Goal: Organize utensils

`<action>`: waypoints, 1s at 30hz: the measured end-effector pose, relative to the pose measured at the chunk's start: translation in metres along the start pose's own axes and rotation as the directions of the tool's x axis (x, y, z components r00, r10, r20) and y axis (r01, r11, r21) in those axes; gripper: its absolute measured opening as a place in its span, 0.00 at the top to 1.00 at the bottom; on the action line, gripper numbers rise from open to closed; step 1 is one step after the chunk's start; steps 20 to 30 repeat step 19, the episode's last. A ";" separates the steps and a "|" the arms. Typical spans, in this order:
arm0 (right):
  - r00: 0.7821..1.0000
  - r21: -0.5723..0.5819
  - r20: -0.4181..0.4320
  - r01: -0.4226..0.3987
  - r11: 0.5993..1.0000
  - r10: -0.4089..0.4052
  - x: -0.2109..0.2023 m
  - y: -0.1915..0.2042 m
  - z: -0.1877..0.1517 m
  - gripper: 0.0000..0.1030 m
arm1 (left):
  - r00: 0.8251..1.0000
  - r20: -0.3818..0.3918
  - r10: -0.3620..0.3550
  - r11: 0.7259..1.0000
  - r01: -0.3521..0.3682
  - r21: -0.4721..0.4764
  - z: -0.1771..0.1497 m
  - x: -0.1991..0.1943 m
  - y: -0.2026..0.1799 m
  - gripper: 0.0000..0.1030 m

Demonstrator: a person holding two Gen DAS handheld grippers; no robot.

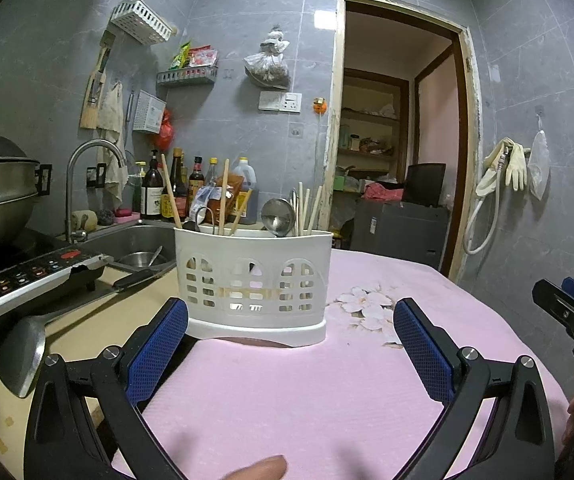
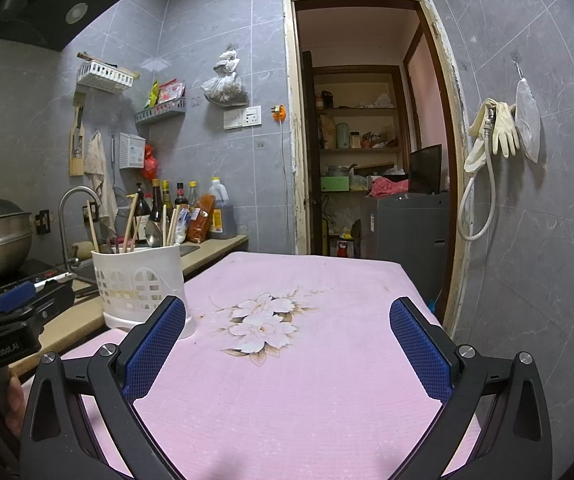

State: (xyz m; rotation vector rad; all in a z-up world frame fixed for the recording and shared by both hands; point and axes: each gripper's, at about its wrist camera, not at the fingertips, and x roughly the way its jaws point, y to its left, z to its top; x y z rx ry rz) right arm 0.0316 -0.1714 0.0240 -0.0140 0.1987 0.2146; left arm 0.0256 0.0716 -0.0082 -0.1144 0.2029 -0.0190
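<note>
White slotted plastic utensil caddy [image 1: 254, 280], holding upright wooden chopsticks [image 1: 171, 192] and a steel ladle [image 1: 277, 212], stands on the pink-clothed tabletop [image 1: 287, 400] dead ahead of the wide, empty left tongs [image 1: 291, 320]; the right tongs [image 2: 287, 320], likewise wide, probably lie farther off.

Pink floral-cloth table [image 2: 307, 380], white utensil caddy [image 1: 253, 280] on its near-left part, beside the counter.
</note>
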 end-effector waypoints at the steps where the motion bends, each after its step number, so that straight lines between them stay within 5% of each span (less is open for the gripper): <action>1: 1.000 0.001 0.000 -0.001 1.000 0.001 0.000 0.000 0.000 0.00 | 1.000 0.000 0.004 1.000 -0.004 0.002 -0.001 -0.001 0.000 0.02; 30: 1.000 -0.004 -0.008 -0.009 1.000 0.009 0.001 0.005 0.000 0.00 | 1.000 -0.011 0.007 1.000 -0.007 0.013 0.001 0.005 0.004 0.02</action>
